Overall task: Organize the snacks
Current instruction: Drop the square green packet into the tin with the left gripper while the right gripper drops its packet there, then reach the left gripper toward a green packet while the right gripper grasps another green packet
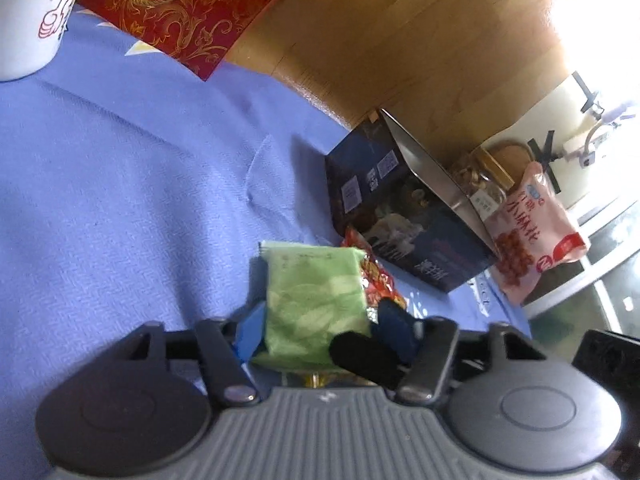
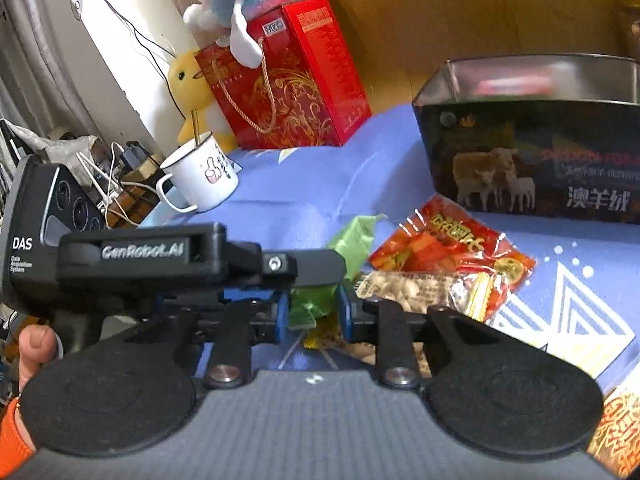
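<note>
- We count one green snack packet (image 1: 316, 304), pinched between the left gripper (image 1: 320, 320)'s blue pads, low over the blue cloth (image 1: 140, 184).
- Right gripper (image 2: 312, 312): jaws narrow, both pads flank a green wrapper edge; we cannot tell whether they press it.
- One red snack packet (image 2: 452, 248) and one nut packet (image 2: 408, 286) lie just beside it.
- One open dark tin (image 2: 532, 152) stands behind them.
- One pink snack bag (image 1: 532, 232), one enamel mug (image 2: 202, 178), one red gift bag (image 2: 288, 92).
</note>
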Motion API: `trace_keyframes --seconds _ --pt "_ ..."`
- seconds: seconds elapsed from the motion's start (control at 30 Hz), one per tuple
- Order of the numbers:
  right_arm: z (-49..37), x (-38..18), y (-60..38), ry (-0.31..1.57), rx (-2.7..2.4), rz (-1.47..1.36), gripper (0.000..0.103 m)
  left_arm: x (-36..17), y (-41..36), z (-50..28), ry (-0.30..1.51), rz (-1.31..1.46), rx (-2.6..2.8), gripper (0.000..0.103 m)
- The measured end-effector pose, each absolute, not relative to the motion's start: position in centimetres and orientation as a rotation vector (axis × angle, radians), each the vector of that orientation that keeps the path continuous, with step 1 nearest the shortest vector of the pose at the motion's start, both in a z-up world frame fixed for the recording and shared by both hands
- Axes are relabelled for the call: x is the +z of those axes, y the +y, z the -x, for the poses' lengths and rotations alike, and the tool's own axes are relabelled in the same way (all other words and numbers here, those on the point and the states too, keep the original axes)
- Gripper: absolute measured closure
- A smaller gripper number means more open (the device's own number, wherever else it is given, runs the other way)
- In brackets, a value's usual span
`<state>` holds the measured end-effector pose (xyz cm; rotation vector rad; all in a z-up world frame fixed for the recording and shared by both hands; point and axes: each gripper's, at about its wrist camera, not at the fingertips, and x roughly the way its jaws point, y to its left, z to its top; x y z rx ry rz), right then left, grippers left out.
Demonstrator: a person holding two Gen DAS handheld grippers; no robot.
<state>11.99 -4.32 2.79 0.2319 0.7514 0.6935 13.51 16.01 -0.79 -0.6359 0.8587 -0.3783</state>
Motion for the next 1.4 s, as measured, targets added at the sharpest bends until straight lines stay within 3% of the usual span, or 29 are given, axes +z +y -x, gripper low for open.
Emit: trace_keyframes --seconds 0.1,0.47,0.8,1.1,1.4 --pt "-11.7 2.8 -5.5 0.747 0.701 -0.282 0.086 -0.2 15.4 -13.1 0.843 0.631 -0.374 0.051" --pt "-13.3 8.1 -11.6 0.52 0.603 -0.365 0.087 7.6 8.5 -18.7 0.686 0.48 -0.464 0.05" --pt "-19.8 6.9 -13.8 0.535 0.472 -0.349 0.083 6.1 4.2 -25.6 0.733 0.417 -0.414 0.045" --pt "-12.0 6.4 -18.1 0.496 0.458 -0.44 0.079 8.0 7.1 -19.5 0.623 0.417 -0.431 0.045" --pt "-3.2 4.6 -18.7 0.506 0.453 -0.365 0.066 5.6 8.7 -10.0 0.661 0.465 -0.497 0.04"
